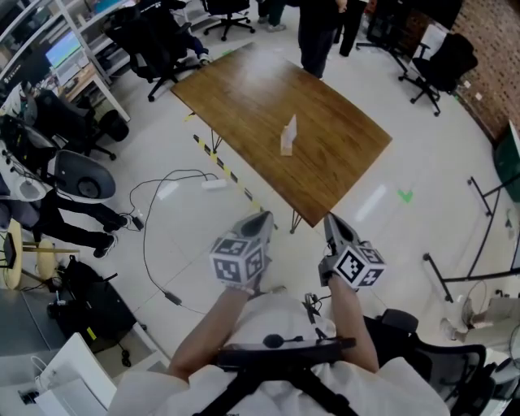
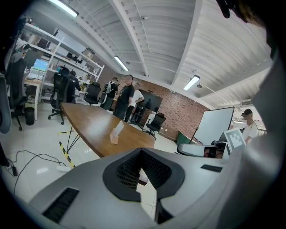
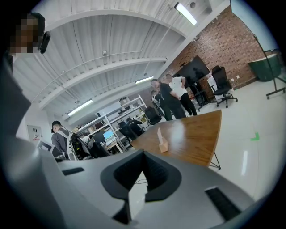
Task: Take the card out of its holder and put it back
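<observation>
A white card stands upright in a small pale wooden holder on the brown wooden table. Both grippers hover over the floor, well short of the table's near corner and close to the person's body. My left gripper is shut and holds nothing. My right gripper is also shut and empty. In the left gripper view the card and holder lie far beyond the closed jaw tips. The right gripper view shows the card in its holder past that gripper's tips.
People stand at the table's far end. Black office chairs sit at the left and back right. A cable and a yellow-black striped strip lie on the white floor left of the table. A metal stand is at the right.
</observation>
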Available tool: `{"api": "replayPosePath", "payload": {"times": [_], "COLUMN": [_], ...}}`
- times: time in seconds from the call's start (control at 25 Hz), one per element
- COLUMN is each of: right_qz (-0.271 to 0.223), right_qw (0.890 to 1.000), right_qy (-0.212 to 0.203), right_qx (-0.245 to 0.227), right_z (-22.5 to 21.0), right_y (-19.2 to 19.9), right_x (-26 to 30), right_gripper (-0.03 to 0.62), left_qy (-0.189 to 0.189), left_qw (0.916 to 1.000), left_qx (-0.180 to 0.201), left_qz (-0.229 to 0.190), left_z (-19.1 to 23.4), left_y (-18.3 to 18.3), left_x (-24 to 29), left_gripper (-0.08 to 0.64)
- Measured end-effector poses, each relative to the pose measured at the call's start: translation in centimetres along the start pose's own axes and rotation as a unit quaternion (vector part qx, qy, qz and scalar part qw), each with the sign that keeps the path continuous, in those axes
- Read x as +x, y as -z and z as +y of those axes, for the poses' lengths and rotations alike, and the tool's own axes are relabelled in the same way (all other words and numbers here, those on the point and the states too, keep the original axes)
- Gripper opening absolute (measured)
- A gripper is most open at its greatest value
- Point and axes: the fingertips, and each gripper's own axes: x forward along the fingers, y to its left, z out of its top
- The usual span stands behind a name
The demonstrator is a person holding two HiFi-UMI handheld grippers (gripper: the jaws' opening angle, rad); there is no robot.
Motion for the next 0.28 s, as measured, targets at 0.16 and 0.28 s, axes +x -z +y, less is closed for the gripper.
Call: {"api": "replayPosePath", "payload": {"times": [0.16,0.28], "right_qz": [-0.003,-0.003], "right_qw": [1.000,1.000], "right_qy": [0.000,0.001], "right_qx": [-0.002,-0.003], "right_z": [0.27,0.45], "right_y": [-0.40,-0.43], "right_x": [-0.38,-0.77], "right_gripper": [-0.002,-0.002], "left_qy": [0.000,0.001], "left_qw": [1.0000,1.0000], "left_qx": [0.001,0.002], "left_qz": [-0.002,-0.002], "left_z": [-0.34,-0.64], "left_y": [-0.31,-0.36], "left_x": [-0.35,-0.60], "left_gripper": [-0.005,-0.005]}}
